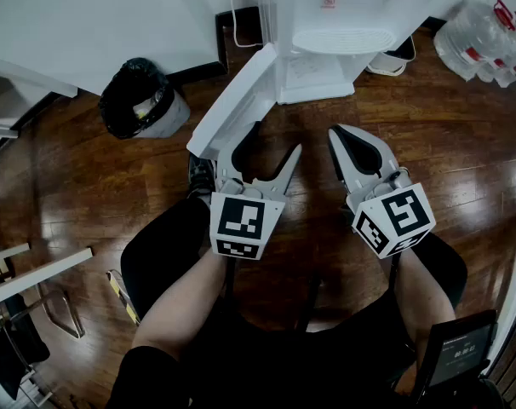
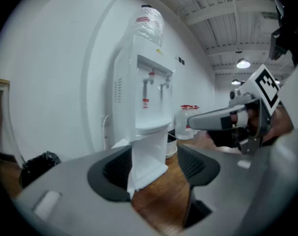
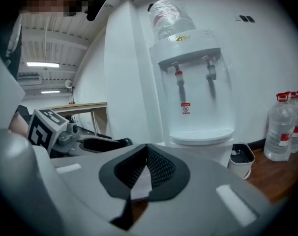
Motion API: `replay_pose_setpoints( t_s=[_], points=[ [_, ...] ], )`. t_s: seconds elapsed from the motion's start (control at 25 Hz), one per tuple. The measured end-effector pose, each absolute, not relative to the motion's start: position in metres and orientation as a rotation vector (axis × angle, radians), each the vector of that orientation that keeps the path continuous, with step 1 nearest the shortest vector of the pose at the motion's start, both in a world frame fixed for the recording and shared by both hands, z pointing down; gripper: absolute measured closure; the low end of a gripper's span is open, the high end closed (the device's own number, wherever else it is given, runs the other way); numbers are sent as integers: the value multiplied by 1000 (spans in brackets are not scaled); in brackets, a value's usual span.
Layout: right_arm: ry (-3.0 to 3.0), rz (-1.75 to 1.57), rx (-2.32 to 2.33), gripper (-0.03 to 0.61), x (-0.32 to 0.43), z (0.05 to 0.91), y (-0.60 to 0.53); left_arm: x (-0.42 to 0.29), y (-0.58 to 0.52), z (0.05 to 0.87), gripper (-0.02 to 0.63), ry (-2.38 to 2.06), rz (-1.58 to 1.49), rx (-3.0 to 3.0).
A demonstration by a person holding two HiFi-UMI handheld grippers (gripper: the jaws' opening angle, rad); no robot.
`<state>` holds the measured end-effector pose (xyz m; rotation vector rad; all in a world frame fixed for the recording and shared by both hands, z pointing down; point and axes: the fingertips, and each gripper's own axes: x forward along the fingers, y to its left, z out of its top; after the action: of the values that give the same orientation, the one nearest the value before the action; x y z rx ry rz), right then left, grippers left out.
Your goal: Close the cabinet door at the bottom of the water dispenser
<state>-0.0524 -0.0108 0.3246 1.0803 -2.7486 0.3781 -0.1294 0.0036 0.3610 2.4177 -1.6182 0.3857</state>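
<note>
The white water dispenser [image 1: 335, 24] stands at the top middle. Its bottom cabinet door [image 1: 237, 100] is swung wide open, slanting toward me on the left. My left gripper [image 1: 262, 149] is open, and its left finger lies close beside the door's free lower corner. I cannot tell whether it touches. In the left gripper view the door [image 2: 149, 161] shows in the gap of the left gripper [image 2: 154, 170], with nothing pressed by the pads. My right gripper [image 1: 336, 136] is shut and empty, and it points at the dispenser's base. The right gripper [image 3: 146, 154] faces the dispenser [image 3: 195, 82].
A bin with a black bag [image 1: 139, 100] stands left of the door. Water bottles [image 1: 484, 37] and a small white bin [image 1: 394, 58] sit right of the dispenser. White furniture [image 1: 37, 271] is at the far left. My knees are below the grippers on the wood floor.
</note>
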Motion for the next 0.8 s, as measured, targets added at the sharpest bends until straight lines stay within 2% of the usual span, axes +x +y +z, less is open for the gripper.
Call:
replay_pose_setpoints(
  t_s=[0.2, 0.36, 0.52, 0.8],
  points=[
    [-2772, 374, 1075, 574, -72, 315, -10, -235, 2, 381, 284, -1808, 374, 2107],
    [-2812, 362, 1056, 574, -88, 306, -10, -306, 10, 423, 288, -1833, 148, 1743],
    [-2813, 366, 1040, 574, -97, 310, -9, -311, 16, 452, 364, -1794, 83, 1621],
    [-2789, 387, 1049, 574, -95, 317, -8, -262, 31, 457, 381, -1667, 116, 1638]
  ],
)
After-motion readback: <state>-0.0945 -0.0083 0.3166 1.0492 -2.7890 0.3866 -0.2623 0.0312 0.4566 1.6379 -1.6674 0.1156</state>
